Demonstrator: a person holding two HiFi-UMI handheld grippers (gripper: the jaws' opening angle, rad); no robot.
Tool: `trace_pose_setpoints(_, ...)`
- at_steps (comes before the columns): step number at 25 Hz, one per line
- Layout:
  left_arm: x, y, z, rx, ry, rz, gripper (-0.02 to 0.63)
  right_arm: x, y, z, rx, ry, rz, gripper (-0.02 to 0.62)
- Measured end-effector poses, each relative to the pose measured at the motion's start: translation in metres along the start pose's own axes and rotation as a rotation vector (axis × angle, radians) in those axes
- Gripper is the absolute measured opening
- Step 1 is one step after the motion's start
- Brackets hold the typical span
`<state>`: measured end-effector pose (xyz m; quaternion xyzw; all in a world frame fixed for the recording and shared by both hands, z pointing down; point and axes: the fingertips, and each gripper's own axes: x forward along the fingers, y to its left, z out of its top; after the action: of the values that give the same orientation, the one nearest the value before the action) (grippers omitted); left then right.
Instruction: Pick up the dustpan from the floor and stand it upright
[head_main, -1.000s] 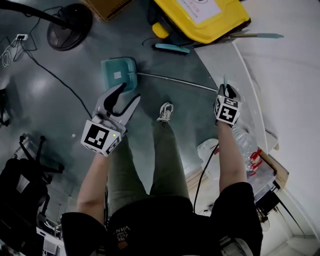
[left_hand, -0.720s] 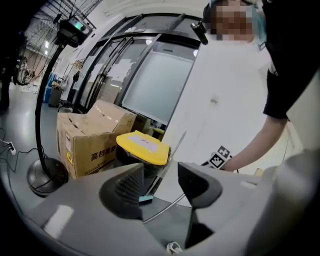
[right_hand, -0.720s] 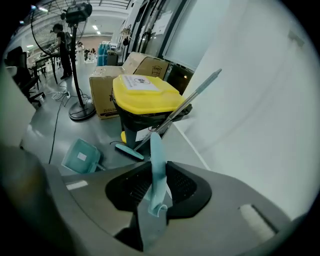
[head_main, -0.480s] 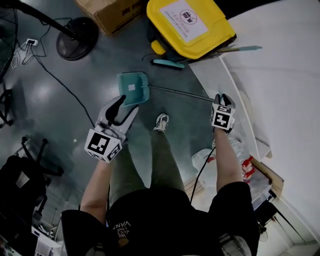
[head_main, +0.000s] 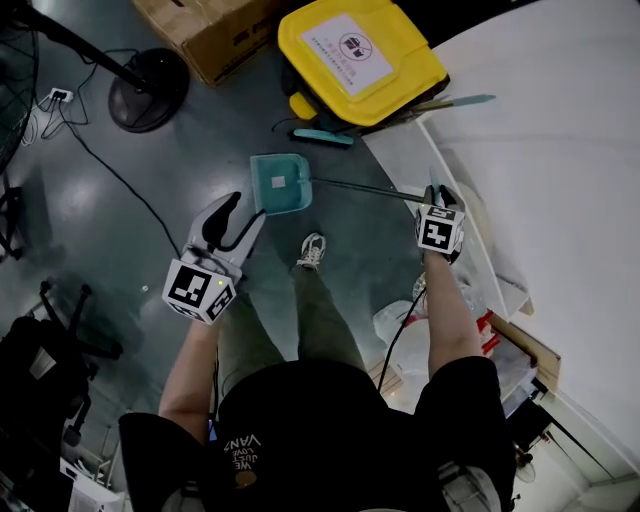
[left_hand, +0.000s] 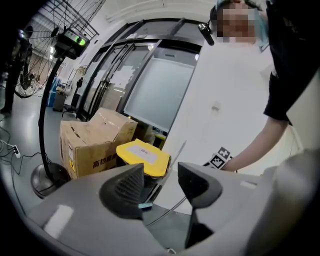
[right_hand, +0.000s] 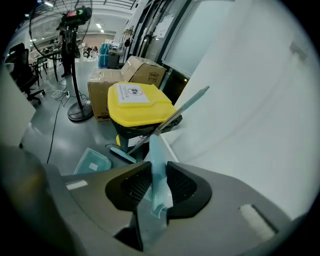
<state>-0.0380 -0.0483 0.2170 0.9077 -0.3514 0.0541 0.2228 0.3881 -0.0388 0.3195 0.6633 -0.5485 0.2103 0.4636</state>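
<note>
Handle (head_main: 365, 188) of dustpan (head_main: 281, 184) between right hand-held gripper (head_main: 438, 193) jaws; pan leftward

bin, yellow lid (head_main: 360, 60) beside cardboard box (head_main: 215, 40) | fan base (head_main: 148, 75) left of box

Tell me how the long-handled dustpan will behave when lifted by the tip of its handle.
Probably light: the dustpan's scoop looks like thin plastic on a slim rod. Likely to swing, since the right gripper clamps only the handle tip. Stood upright, it may tip easily: tall, small base.
</note>
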Motion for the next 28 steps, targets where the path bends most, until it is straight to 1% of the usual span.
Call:
trace_pose_setpoints(2, 0.0, -0.001, 0.002, 0.0, 0.003, 0.002, 0.23, -0.001, -0.005, -0.002, -0.012, 0.004, -0.002, 0.091)
trace_pose_setpoints(7, 0.005, -0.009, 0.004, -0.003, 0.008, 0.002, 0.23, -0.008, -0.023, 0.003, -0.081, 0.009, -0.023, 0.091)
trace_pose_setpoints(17, 0.023, -0.03, 0.014, 0.014, 0.011, -0.018, 0.23, -0.006, -0.055, 0.007, -0.137, 0.005, -0.05, 0.092)
trace_pose_setpoints(22, 0.029, -0.04, 0.014, 0.014, 0.015, -0.025, 0.23, -0.003, -0.064, 0.011, -0.194, -0.002, -0.057, 0.092)
trace_pose_setpoints(28, 0.029, -0.047, 0.014, 0.025, 0.031, -0.03, 0.23, -0.001, -0.079, 0.013, -0.255, 0.001, -0.083, 0.092)
